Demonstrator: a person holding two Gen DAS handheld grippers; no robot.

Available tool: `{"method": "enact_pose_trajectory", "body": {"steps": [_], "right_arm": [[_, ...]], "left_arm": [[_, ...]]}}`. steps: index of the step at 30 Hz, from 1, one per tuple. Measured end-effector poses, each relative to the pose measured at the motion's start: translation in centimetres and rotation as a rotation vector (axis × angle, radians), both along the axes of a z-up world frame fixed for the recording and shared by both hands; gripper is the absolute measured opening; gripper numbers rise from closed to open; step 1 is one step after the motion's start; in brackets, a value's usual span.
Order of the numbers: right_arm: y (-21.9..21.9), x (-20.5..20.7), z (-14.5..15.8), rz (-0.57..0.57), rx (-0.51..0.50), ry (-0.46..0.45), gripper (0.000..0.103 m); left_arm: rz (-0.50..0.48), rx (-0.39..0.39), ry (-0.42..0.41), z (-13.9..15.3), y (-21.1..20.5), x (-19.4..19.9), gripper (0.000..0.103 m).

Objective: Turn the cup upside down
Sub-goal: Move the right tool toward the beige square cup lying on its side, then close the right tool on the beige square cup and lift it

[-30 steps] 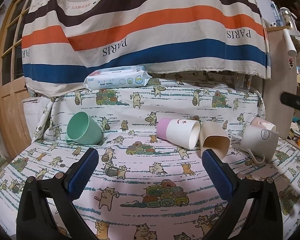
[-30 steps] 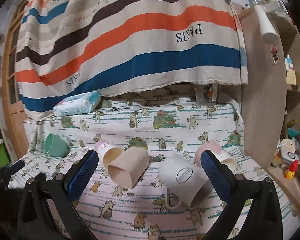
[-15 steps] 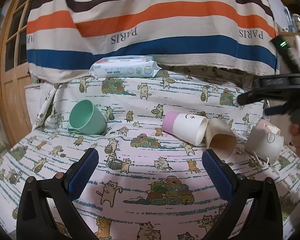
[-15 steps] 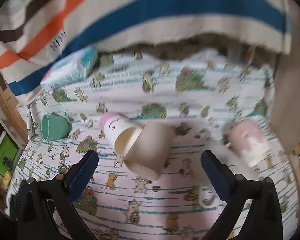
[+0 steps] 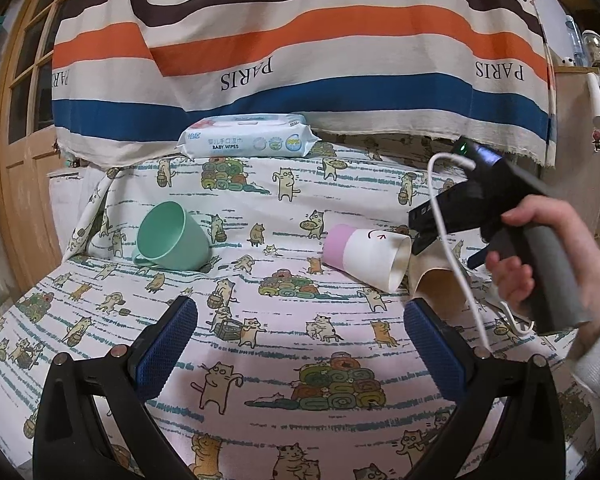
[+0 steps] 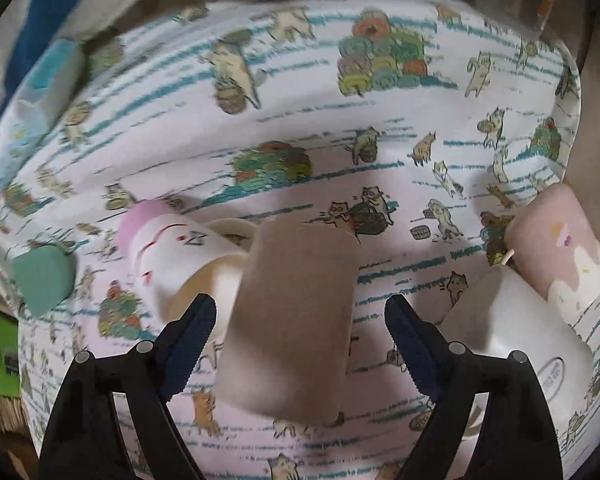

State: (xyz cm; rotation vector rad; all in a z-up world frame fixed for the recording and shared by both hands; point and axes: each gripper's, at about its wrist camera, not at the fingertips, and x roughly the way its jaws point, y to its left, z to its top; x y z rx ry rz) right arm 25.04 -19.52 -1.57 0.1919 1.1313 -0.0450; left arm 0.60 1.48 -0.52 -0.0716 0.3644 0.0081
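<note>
Several cups lie on their sides on a cat-print cloth. A beige cup lies between the open fingers of my right gripper, which points down at it from above; the jaws stand apart on either side and do not touch it. In the left wrist view the beige cup is mostly hidden behind the right gripper's body. A white cup with a pink base lies against it. A green cup lies at the left. My left gripper is open and empty, low over the cloth.
A white mug and a pink-and-cream cup lie right of the beige cup. A pack of baby wipes sits at the back under a striped hanging cloth. A wooden door stands at the left.
My right gripper has tilted down and moved in over the beige cup, which now lies between its fingers. The left gripper has shifted slightly forward; the right hand has entered its view.
</note>
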Motion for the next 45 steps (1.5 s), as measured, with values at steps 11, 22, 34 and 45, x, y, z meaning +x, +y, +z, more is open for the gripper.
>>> {"method": "enact_pose_trajectory", "body": {"steps": [11,22,34,45], "right_arm": [[0.5,1.6,-2.4,-0.001,-0.012,0.065,0.071],[-1.0,-2.6,-0.5,0.072,0.009,0.009,0.069],[0.1,-10.8,3.2,0.212,0.017,-0.092,0.069],[0.1,-12.9,0.2,0.242,0.039,-0.043,0.069]], "left_arm": [[-0.006,0.007,-0.001,0.1,-0.5,0.0,0.103],[-0.008,0.015,-0.002,0.1,-0.9,-0.1,0.103],[-0.008,0.015,-0.002,0.1,-0.9,-0.1,0.103],[-0.010,0.020,0.000,0.0,-0.7,-0.1,0.103]]}}
